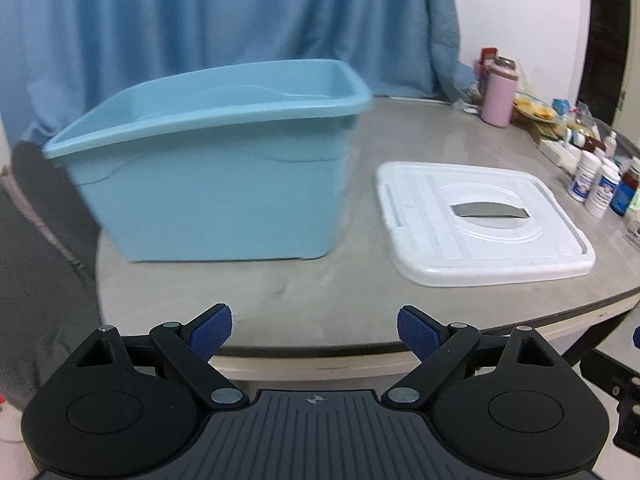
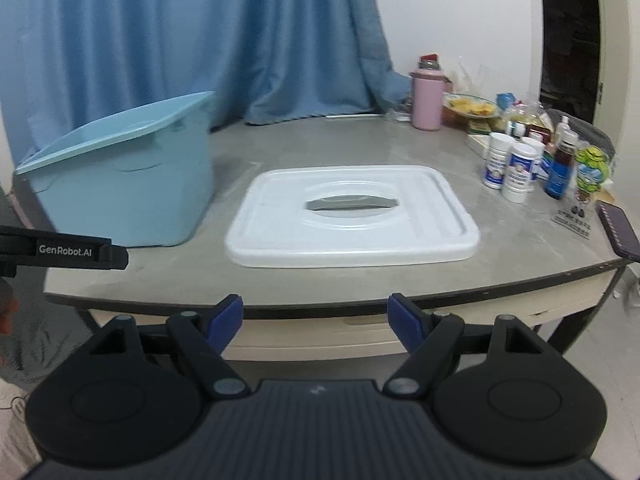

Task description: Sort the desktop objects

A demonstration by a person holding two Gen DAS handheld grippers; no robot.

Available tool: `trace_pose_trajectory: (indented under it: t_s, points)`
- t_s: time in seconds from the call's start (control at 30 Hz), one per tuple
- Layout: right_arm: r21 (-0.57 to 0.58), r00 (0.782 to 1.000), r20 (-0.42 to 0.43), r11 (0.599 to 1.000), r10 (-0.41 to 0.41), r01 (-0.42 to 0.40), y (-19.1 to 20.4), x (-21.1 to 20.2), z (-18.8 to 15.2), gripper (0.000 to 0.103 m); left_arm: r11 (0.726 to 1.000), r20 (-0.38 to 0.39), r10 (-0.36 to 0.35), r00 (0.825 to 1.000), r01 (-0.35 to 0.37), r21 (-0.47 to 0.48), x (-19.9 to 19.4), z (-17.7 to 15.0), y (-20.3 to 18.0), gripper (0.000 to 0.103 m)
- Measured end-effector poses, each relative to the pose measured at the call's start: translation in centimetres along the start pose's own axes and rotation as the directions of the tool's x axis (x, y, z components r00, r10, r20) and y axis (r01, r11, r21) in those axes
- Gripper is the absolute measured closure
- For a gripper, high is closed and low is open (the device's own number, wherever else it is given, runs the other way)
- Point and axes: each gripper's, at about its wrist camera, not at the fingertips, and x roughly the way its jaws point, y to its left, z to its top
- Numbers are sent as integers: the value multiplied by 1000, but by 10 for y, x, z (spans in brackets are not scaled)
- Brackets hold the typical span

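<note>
Left wrist view: left gripper (image 1: 315,330) hanging over the near edge of the grey table (image 1: 360,288), jaws spread wide, blue pads (image 1: 212,330) clamping nothing. Light blue bin (image 1: 216,184) standing upright at about eleven o'clock from the gripper, open at the top, no contents visible from this angle. White lid (image 1: 480,220) lying flat on the table at about one o'clock, just beside the bin and apart from it, slot in its middle showing the tabletop through. Pink tumbler (image 1: 498,96) farther off at one o'clock, by the blue curtain (image 1: 200,20). Medicine bottles (image 1: 600,184) bunched at two o'clock along the right rim of the table, with a plate of food (image 1: 536,110) behind them. Right wrist view: right gripper (image 2: 316,318) short of the table's near edge, jaws parted at a middling width, nothing between the pads (image 2: 406,322). Lid (image 2: 352,216) straight ahead at twelve o'clock, bin (image 2: 120,184) at ten o'clock, bottles (image 2: 520,172) and a dark brown bottle (image 2: 560,172) at two o'clock, a dark phone-like slab (image 2: 618,232) at the table's right rim. Black arm of the other gripper, lettered GenRobot.AI (image 2: 66,251), entering at nine o'clock.
</note>
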Motion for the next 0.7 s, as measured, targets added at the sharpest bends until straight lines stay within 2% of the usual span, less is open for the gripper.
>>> trace_pose_trajectory:
  t_s: [0.2, 0.43, 0.7]
  points:
    - [17, 999, -6, 999, -39, 39, -30, 23, 16, 24, 999, -13, -43, 999, 43, 13, 26, 11, -37, 11]
    - [25, 998, -26, 998, -57, 58, -54, 55, 33, 24, 999, -32, -44, 999, 44, 16, 58, 25, -71, 11]
    - [33, 996, -53, 997, -74, 76, -69, 81, 51, 24, 999, -52, -45, 998, 45, 0, 83, 48, -86, 11]
